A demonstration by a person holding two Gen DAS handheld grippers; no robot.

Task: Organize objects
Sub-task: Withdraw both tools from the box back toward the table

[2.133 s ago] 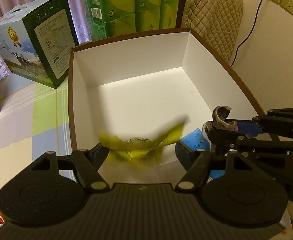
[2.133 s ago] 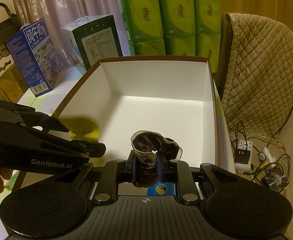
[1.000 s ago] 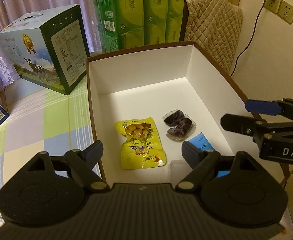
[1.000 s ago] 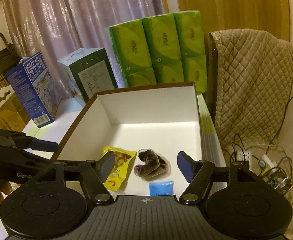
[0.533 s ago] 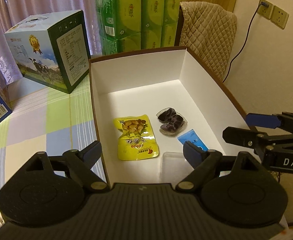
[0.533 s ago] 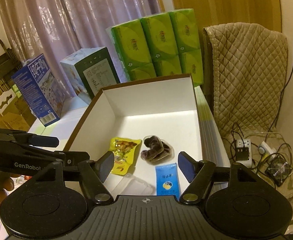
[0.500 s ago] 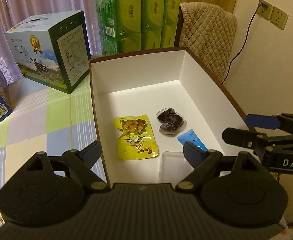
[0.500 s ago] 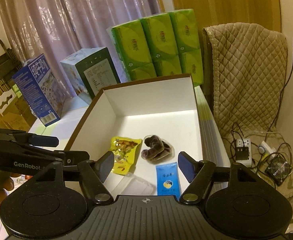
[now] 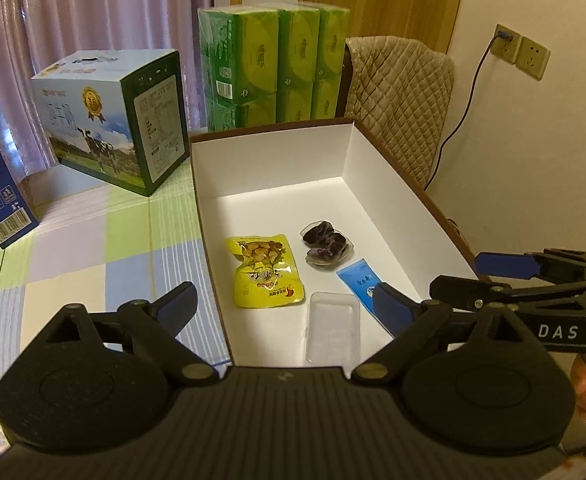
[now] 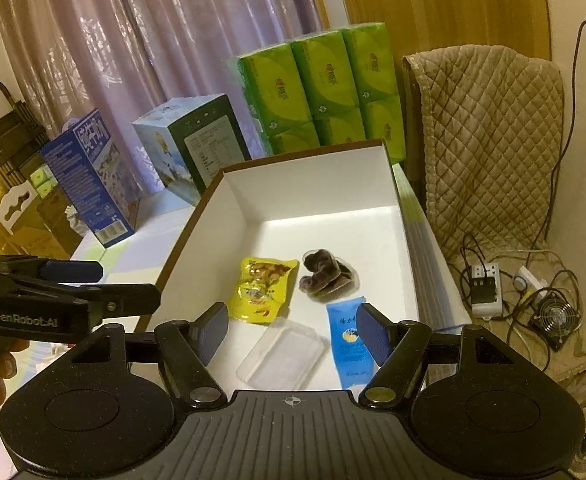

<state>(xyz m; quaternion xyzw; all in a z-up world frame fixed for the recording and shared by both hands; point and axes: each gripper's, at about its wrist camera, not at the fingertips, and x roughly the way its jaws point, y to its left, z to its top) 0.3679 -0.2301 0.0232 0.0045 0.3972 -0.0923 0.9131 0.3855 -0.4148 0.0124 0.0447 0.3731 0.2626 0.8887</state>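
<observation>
Checked tablecloth (image 9: 93, 240); box (image 9: 393, 200) items beyond parted left gripper (image 9: 281, 304).

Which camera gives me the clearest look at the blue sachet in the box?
Neither shows it whole. The right wrist view shows the blue sachet larger and nearer, one gripper finger overlapping its edge. The left wrist view shows it smaller, its near end behind a finger.

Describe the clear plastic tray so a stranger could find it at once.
Look inside the large open white box with brown rim on the checked tablecloth. Four things lie at its near end; the clear, empty rectangular plastic tray lies nearest the gripper, just below the yellow snack packet and beside the blue sachet. It alone is see-through and unprinted.
</observation>
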